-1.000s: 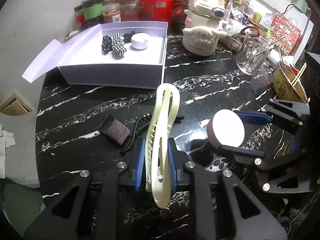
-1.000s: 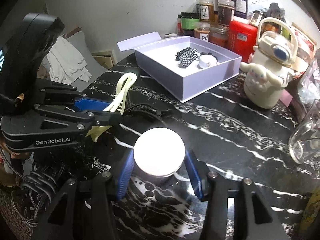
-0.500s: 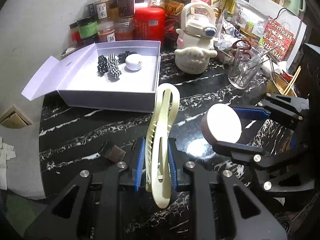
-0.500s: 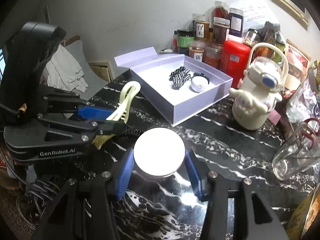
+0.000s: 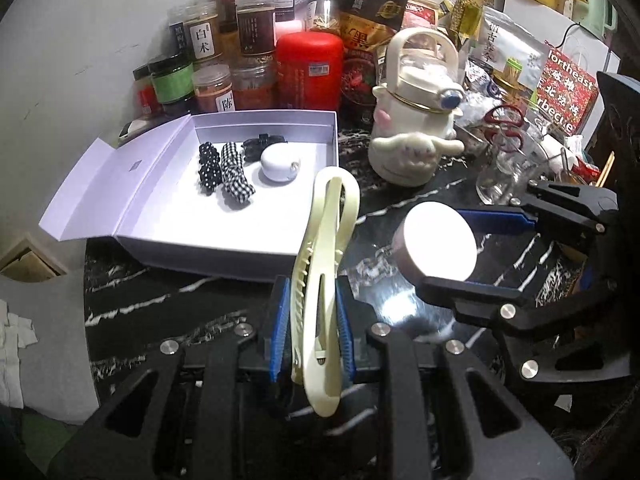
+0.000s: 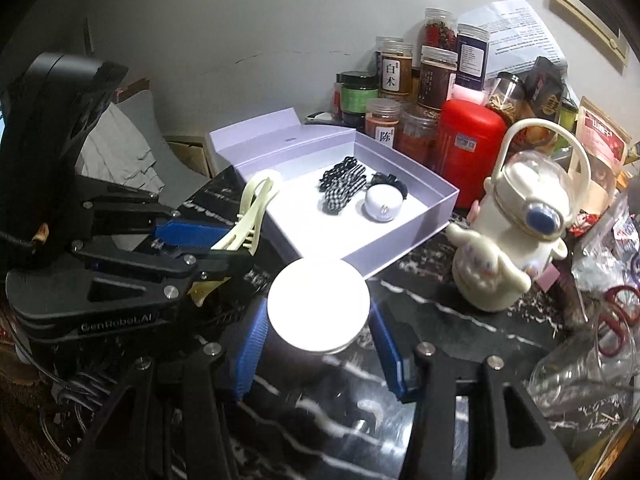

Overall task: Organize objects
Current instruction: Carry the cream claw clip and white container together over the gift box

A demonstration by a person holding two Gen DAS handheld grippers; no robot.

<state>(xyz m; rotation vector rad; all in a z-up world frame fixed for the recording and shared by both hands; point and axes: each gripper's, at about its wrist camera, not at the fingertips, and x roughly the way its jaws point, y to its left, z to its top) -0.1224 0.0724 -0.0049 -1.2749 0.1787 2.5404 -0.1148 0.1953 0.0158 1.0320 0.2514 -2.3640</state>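
Left gripper (image 5: 312,328) clamps cream hair clip (image 5: 326,264); right gripper (image 6: 318,334) grips white-lidded jar (image 6: 318,312).

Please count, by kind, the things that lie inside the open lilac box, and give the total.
Inside the lilac box:
Patterned black-and-white hair ties: 2 (dotted hair tie, checked hair tie)
Black hair clip: 1
Small white round case: 1
Total: 4

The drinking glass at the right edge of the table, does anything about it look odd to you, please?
Yes: the drinking glass holds red-handled scissors rather than a drink, handles sticking up above its rim. It stands upright among cluttered packets, apart from the lilac box.
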